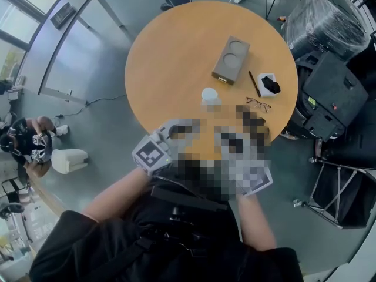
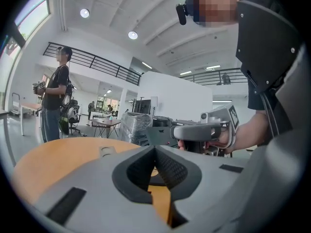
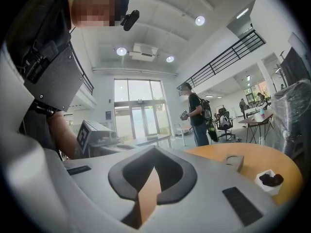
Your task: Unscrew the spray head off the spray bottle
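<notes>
Near the front edge of the round table (image 1: 170, 46), what appears to be the spray bottle (image 1: 210, 95), a small white shape from above, is seen untouched. The left gripper (image 2: 155, 149) and right gripper (image 3: 154, 154) are held at that edge, jaws closed and empty. A grey block (image 1: 231, 60) and glasses (image 1: 258, 103) are noted nearby.
</notes>
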The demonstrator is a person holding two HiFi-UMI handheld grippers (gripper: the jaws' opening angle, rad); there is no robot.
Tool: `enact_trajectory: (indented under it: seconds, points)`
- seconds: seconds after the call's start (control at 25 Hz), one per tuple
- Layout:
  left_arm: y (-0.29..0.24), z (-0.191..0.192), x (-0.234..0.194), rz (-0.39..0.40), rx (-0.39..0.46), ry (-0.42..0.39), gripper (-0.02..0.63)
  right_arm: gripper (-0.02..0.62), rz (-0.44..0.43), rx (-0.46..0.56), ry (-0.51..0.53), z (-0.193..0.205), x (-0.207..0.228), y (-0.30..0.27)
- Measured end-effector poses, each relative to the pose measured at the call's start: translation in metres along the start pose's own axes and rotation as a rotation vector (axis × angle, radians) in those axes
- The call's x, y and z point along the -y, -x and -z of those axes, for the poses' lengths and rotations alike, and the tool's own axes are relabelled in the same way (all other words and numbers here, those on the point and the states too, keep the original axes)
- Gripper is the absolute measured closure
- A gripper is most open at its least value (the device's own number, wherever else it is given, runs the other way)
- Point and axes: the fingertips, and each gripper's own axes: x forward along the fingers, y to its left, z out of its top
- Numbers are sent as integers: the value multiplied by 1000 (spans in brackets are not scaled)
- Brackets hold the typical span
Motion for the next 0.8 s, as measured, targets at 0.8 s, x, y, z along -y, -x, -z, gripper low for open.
enact_trajectory:
  seconds: [0.8]
  points:
    - [-83, 145, -123, -47, -9, 10, 592, 570, 132, -80, -22, 135, 109, -70]
